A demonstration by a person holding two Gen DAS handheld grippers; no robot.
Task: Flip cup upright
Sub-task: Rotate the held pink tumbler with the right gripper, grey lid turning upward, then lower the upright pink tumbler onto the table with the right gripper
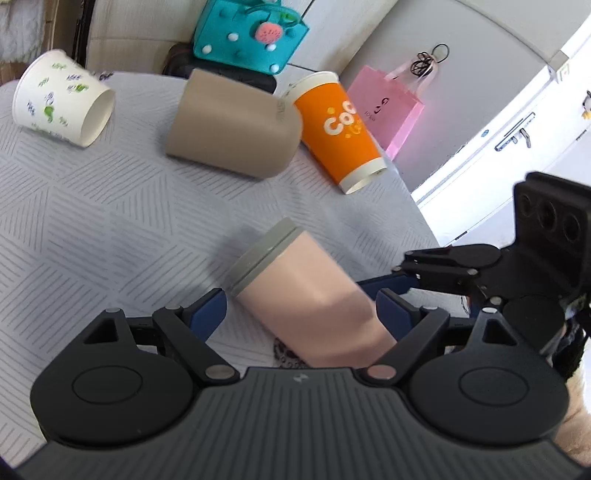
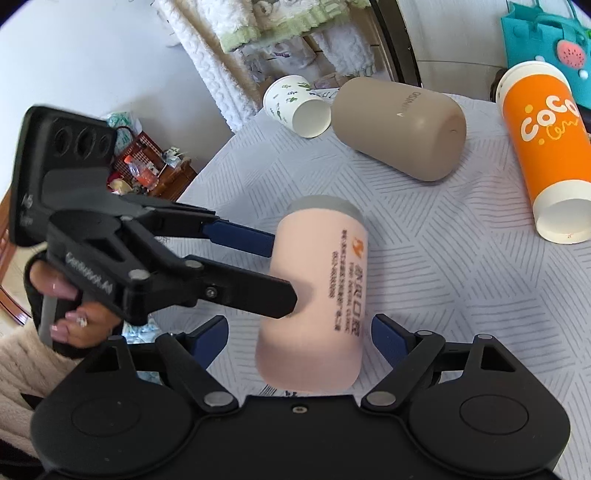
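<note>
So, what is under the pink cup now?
Under the pink cup only the grey patterned tablecloth shows, plus a dark printed mark partly hidden by it. The spot directly beneath is covered.

The bench was covered by a pale grey cloth printed with blocks of short parallel lines set at changing angles. Three cups lay on their sides along its far part. A white paper cup with green leaf prints lay at the far left, its open mouth turned toward the middle. Near it lay a plain tan cup, rounded base toward the right. Just beside that, an orange cup with white lettering lay slanted by the bench's right edge, its white base nearer the camera. A teal felt bag stood behind them, though its footing was hidden.
</note>
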